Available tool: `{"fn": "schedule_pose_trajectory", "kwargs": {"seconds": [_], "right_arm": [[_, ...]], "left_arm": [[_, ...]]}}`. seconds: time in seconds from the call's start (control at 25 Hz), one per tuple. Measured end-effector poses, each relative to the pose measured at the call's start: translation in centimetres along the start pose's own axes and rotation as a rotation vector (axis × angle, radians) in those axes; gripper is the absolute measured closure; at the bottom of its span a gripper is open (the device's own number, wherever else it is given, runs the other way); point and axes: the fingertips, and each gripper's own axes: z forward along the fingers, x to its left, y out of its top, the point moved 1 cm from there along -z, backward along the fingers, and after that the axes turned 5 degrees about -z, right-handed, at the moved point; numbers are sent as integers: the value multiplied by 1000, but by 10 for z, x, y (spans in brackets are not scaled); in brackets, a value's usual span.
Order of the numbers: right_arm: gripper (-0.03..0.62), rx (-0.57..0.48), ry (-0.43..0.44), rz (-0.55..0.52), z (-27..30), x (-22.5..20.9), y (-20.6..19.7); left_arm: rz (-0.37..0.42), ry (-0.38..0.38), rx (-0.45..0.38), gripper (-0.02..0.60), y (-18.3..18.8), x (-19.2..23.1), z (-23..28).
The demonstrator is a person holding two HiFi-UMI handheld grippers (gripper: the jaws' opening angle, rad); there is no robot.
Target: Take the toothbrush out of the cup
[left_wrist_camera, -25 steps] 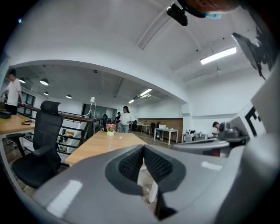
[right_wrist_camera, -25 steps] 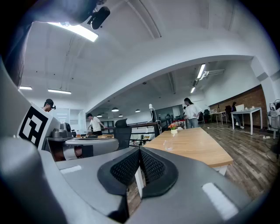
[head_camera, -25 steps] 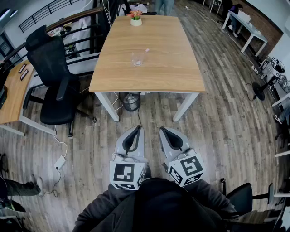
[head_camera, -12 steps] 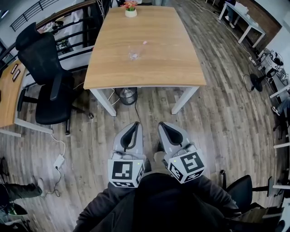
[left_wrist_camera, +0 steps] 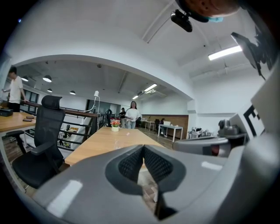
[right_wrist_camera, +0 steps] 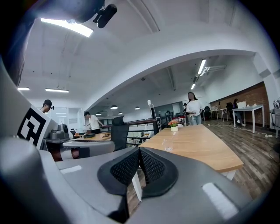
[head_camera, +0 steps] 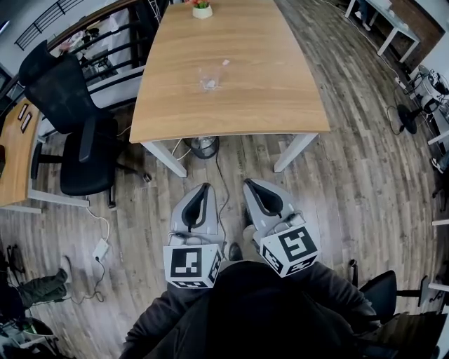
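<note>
A clear cup (head_camera: 208, 79) stands near the middle of the wooden table (head_camera: 266, 105), with a toothbrush (head_camera: 222, 67) leaning out of it, pink end up. The cup also shows small in the right gripper view (right_wrist_camera: 166, 145). Both grippers hang over the floor in front of the table's near edge, well short of the cup. My left gripper (head_camera: 204, 187) has its jaws together with nothing between them, as the left gripper view (left_wrist_camera: 143, 148) shows too. My right gripper (head_camera: 246, 184) is likewise shut and empty (right_wrist_camera: 139, 151).
A potted flower (head_camera: 202, 10) stands at the table's far end. A black office chair (head_camera: 74, 119) is left of the table beside another desk (head_camera: 12, 151). A bin (head_camera: 203, 146) and cables lie under the table. People stand in the background (right_wrist_camera: 193, 107).
Both grippers and the person have moved forward toward the table; its near edge now lies closer to the jaw tips. Jaws stay together.
</note>
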Motion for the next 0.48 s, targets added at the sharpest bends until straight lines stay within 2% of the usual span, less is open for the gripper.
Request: {"fn": "schedule_pose_trajectory", "kwargs": {"seconds": [0.32,0.48], "right_arm": [[592,-8,17,18,51,-39,19],[592,-39,24,34,61,-74,29]], "left_arm": [[22,13,23,574,19,17,56],[60,15,20,574,31,2,88]]}}
